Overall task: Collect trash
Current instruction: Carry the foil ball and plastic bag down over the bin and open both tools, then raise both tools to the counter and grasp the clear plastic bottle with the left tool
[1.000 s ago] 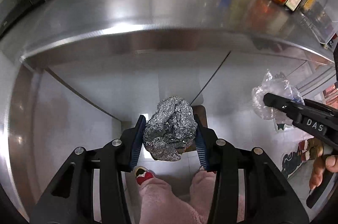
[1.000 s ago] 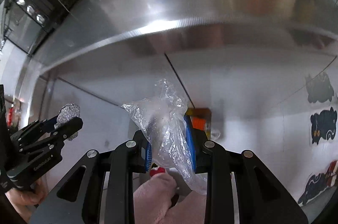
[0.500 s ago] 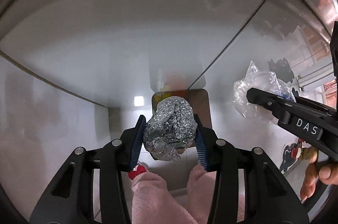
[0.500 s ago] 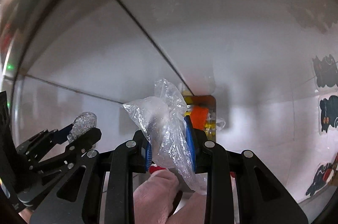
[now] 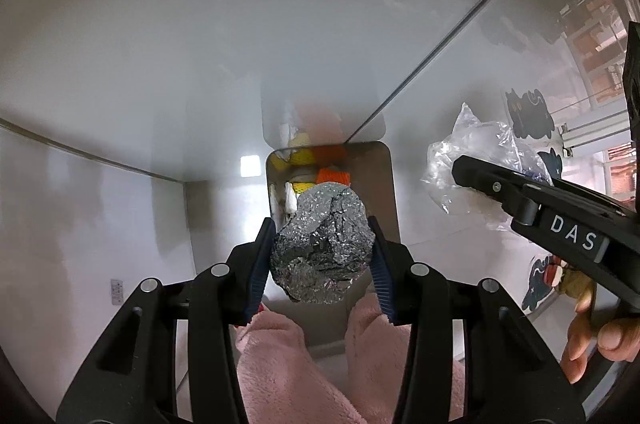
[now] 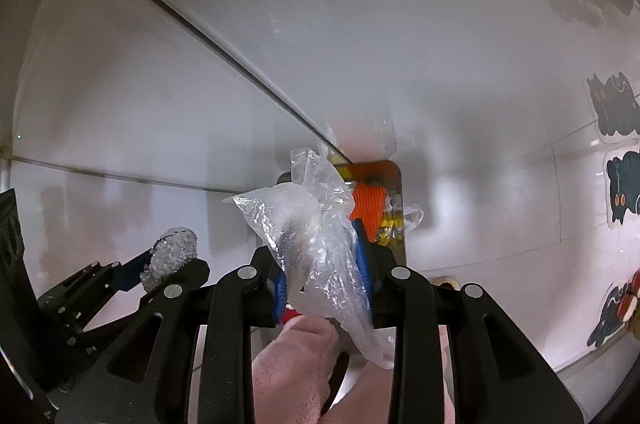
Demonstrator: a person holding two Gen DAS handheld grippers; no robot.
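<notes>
The crumpled foil ball [image 5: 320,240] is clamped in the left gripper [image 5: 322,256], directly above the open bin [image 5: 382,192]. The right gripper [image 6: 324,272] pinches a clear plastic bag [image 6: 312,224] beside it. Risk: the light bag may cling to the pads or drift outside the rim on release.

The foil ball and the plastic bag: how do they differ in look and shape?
The foil ball is opaque, silvery and compact; the plastic bag is clear, loose and hangs below its pads. Each is clamped in one hand-held gripper, foil in the left, bag in the right.
</notes>
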